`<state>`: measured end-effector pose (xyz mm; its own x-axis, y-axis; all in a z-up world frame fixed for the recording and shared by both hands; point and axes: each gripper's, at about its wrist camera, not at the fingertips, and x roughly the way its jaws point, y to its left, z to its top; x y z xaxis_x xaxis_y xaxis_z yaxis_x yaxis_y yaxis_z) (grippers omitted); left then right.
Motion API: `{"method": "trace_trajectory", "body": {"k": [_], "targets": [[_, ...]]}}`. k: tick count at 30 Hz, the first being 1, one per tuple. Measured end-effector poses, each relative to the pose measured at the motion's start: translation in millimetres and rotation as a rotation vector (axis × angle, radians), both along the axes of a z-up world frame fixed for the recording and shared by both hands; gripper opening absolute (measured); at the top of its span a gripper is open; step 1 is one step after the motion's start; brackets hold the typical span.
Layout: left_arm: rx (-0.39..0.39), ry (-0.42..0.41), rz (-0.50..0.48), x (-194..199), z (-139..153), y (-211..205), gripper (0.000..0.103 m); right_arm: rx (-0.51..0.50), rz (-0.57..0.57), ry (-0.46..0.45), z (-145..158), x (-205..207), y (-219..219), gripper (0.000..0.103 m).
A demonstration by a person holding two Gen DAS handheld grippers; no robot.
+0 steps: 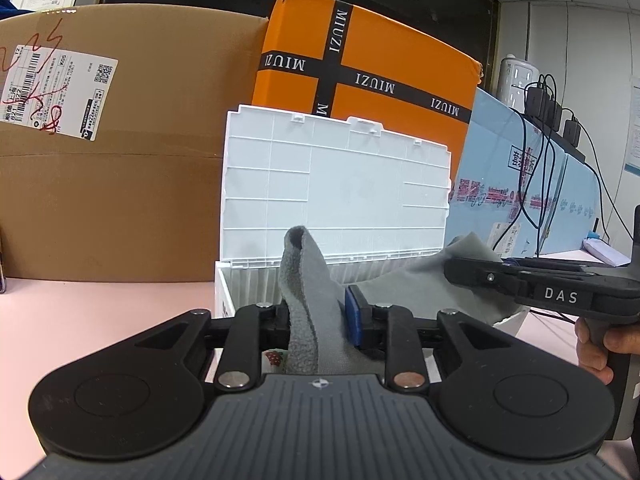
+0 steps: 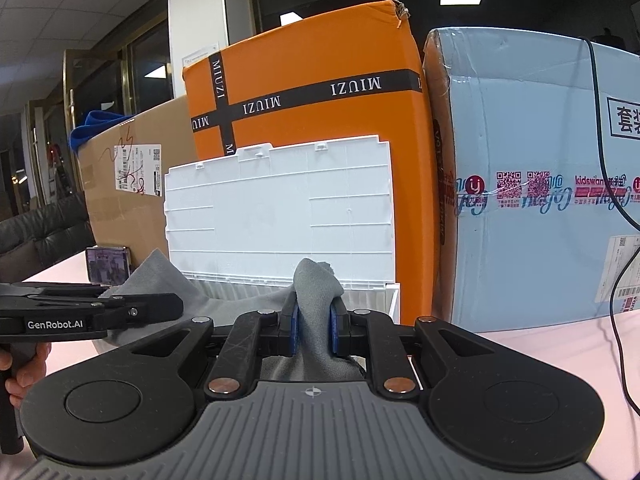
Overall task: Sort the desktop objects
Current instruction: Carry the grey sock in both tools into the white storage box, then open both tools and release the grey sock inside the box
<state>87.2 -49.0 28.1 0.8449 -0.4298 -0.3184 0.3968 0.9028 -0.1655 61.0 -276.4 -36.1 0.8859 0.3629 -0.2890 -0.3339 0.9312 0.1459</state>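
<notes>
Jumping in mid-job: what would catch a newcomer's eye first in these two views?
A grey cloth stretched between both grippers, each with its jaws shut on one end, the left gripper and the right gripper, just in front of a white bin with its lid standing open. Behind the lid, a bright orange box stands between a brown carton and a pale blue box.

Two grippers, each gripped by one hand. One grey cloth. One white bin at frame centre. Three big boxes behind: one brown, one orange, one pale blue. One phone at left. One power strip at upper right.
</notes>
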Motion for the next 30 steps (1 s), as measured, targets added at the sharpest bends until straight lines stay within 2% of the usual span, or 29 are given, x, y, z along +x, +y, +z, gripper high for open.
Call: {"method": "trace_trajectory", "body": {"k": [2,7,8,10,12,13,15,17,23,26,30], "targets": [[-0.003,-0.015,0.001,-1,1,2,0.040,-0.009,-0.013,-0.006,0,0,-1,0.014],[0.002,-0.034,0.037,0,2,8,0.047,-0.008,-0.016,-0.009,-1,-1,-3,0.014],[0.002,-0.038,0.041,0,2,9,0.049,-0.017,-0.019,-0.013,-1,-2,-2,0.017],[0.012,-0.047,0.047,-1,3,9,0.050,-0.038,-0.029,-0.023,-2,-3,1,0.026],[0.025,-0.056,0.067,-2,3,9,0.060,-0.051,-0.041,-0.033,-2,-4,2,0.039],[0.028,-0.058,0.080,-3,3,8,0.069,-0.052,-0.045,-0.037,-2,-5,2,0.043],[0.029,-0.048,0.089,-1,1,9,0.072,-0.064,-0.055,-0.042,-3,-5,3,0.055],[0.035,-0.032,0.098,1,0,10,0.077,-0.084,-0.069,-0.041,-4,-5,4,0.062],[0.034,-0.009,0.097,4,-2,11,0.082,-0.084,-0.083,-0.037,-8,-6,5,0.087],[0.023,-0.006,0.095,3,0,13,0.085,-0.059,-0.095,-0.050,-6,-11,2,0.097],[0.032,-0.006,0.095,0,3,13,0.093,-0.019,-0.110,-0.076,-3,-19,-4,0.101]]}}
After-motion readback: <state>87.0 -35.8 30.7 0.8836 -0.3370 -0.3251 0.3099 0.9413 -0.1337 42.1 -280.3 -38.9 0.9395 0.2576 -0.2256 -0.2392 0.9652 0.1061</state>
